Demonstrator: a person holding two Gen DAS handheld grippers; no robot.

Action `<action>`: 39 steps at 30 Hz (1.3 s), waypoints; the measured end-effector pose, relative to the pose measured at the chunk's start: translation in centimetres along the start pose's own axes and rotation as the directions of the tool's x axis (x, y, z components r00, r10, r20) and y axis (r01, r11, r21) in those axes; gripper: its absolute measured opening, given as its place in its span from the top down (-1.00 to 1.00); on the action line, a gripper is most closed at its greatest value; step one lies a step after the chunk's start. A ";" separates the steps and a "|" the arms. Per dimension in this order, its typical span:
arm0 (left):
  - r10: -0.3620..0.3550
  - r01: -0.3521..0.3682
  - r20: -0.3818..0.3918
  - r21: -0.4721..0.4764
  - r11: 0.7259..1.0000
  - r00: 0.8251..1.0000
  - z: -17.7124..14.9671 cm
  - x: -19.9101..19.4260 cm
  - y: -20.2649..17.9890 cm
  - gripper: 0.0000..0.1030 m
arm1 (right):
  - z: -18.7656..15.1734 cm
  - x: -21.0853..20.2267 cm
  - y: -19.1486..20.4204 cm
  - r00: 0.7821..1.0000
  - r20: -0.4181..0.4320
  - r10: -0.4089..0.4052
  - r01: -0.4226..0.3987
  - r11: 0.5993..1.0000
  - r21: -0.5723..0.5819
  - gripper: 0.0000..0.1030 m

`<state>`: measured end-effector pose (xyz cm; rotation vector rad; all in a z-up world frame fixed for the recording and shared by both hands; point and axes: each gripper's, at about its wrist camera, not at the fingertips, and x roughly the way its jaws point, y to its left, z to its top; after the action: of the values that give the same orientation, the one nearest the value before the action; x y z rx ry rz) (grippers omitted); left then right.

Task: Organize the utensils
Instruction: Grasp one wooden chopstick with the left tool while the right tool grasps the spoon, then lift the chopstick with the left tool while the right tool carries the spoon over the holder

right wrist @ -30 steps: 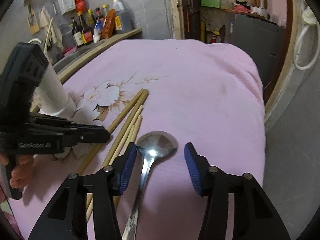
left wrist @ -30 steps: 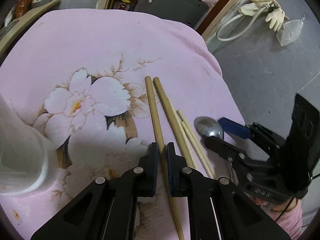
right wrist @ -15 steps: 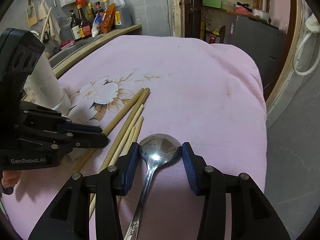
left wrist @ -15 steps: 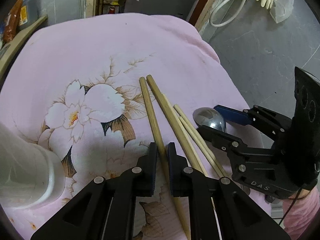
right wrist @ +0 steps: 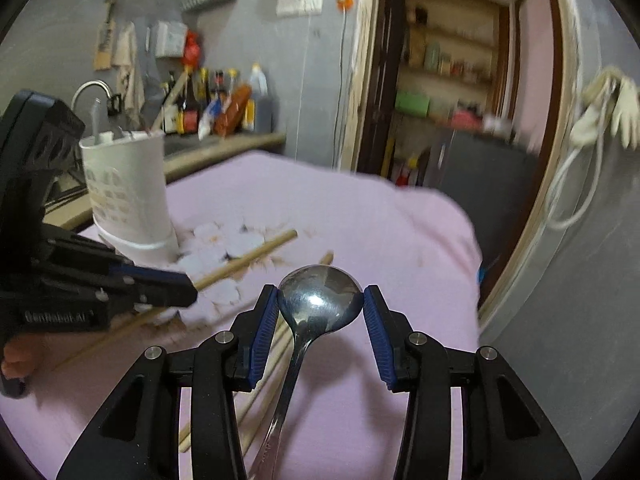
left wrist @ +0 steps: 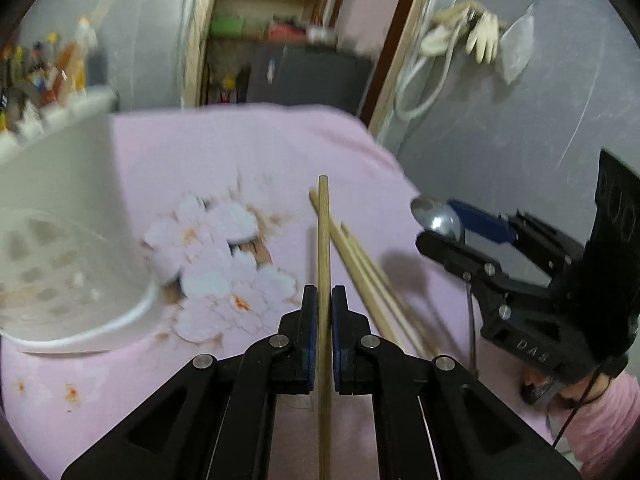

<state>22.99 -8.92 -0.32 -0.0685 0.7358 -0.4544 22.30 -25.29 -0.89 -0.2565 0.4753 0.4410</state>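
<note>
Now our left gripper [left wrist: 324,300] jaws clench one chopstick [left wrist: 323,240], our right gripper [right wrist: 320,312] jaws pinch the spoon [right wrist: 320,300] bowl, and either could swing loose before reaching the white holder [right wrist: 128,192].

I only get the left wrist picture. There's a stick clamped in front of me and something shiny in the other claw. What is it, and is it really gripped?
Observer: A metal spoon. The right wrist view shows the right gripper pinching the bowl by its two edges, with the handle trailing back underneath.
Operator: Is that white tub on my left standing up?
Observer: Yes. The white holder stands upright on the pink cloth, open end up, with rows of slots in its wall.
Operator: And my stick?
Observer: Seen from the side, the chopstick juts out of the left gripper, and its free end sits to the right of the holder's foot.
</note>
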 end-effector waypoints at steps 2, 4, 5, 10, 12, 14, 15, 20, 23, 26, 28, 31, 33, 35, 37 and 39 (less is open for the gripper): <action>-0.004 0.003 0.105 0.010 1.000 0.995 -0.4 -1.8 -0.5 0.92 | 0.0 -1.0 0.5 0.998 0.060 -0.028 0.029 0.999 -0.021 0.20; -0.023 0.023 0.205 0.002 1.000 0.979 -0.8 -3.4 -0.6 0.92 | 0.0 -2.0 1.1 0.991 0.127 -0.053 0.057 0.998 -0.031 0.20; -0.026 0.027 0.251 -0.002 1.000 0.968 -1.0 -4.1 -0.7 0.92 | 0.0 -2.4 1.4 0.985 0.158 -0.065 0.071 0.997 -0.036 0.20; 0.008 -0.001 0.413 -0.018 1.000 0.911 -1.4 -6.5 -1.1 0.92 | 0.5 -4.3 2.4 0.945 0.305 -0.115 0.135 0.990 -0.045 0.20; 0.029 -0.022 0.458 -0.020 1.000 0.888 -1.4 -7.3 -1.0 0.92 | 0.9 -4.9 2.6 0.928 0.351 -0.126 0.151 0.988 -0.045 0.20; 0.039 -0.031 0.492 -0.025 0.999 0.870 -1.4 -8.3 -0.9 0.92 | 1.8 -5.5 2.9 0.910 0.394 -0.130 0.159 0.986 -0.042 0.20; 0.043 -0.031 0.505 -0.031 0.999 0.862 -1.3 -8.7 -0.6 0.92 | 2.2 -5.6 3.1 0.901 0.413 -0.131 0.161 0.986 -0.040 0.20; 0.062 -0.030 0.560 -0.066 0.997 0.826 0.2 -11.1 1.0 0.92 | 4.6 -6.1 3.6 0.878 0.465 -0.114 0.146 0.989 -0.032 0.20; 0.087 -0.032 0.602 -0.101 0.994 0.794 1.3 -13.0 2.7 0.92 | 6.2 -6.3 4.0 0.865 0.493 -0.095 0.122 0.992 -0.024 0.20; 0.120 -0.037 0.636 -0.141 0.989 0.762 2.6 -14.7 5.0 0.92 | 8.0 -6.1 4.8 0.849 0.523 -0.070 0.094 0.995 -0.018 0.20; 0.148 -0.052 0.657 -0.164 0.985 0.739 3.5 -15.9 6.7 0.92 | 9.6 -5.7 5.6 0.838 0.543 -0.049 0.069 0.997 -0.016 0.20; 0.171 -0.063 0.667 -0.184 0.981 0.725 4.6 -17.1 9.1 0.92 | 11.7 -4.9 6.8 0.822 0.569 -0.018 0.022 1.000 -0.001 0.20; 0.213 -0.088 0.673 -0.215 0.973 0.709 5.3 -17.7 10.9 0.92 | 13.1 -4.0 7.5 0.815 0.580 0.011 -0.024 1.000 0.015 0.20; 0.254 -0.111 0.680 -0.247 0.963 0.688 5.8 -18.3 12.7 0.92 | 14.2 -3.1 8.3 0.812 0.582 0.035 -0.054 0.998 0.016 0.20; 0.295 -0.127 0.686 -0.286 0.950 0.665 6.2 -18.5 14.7 0.92 | 14.9 -2.2 9.3 0.811 0.583 0.054 -0.072 0.997 0.009 0.20; 0.326 -0.130 0.687 -0.322 0.938 0.650 6.4 -18.3 16.5 0.92 | 15.2 -1.2 10.3 0.813 0.579 0.065 -0.079 0.997 -0.001 0.20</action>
<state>21.52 13.07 12.43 -0.3703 -0.0200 -0.0526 22.38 -11.59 11.38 -0.0696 -0.1144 0.5608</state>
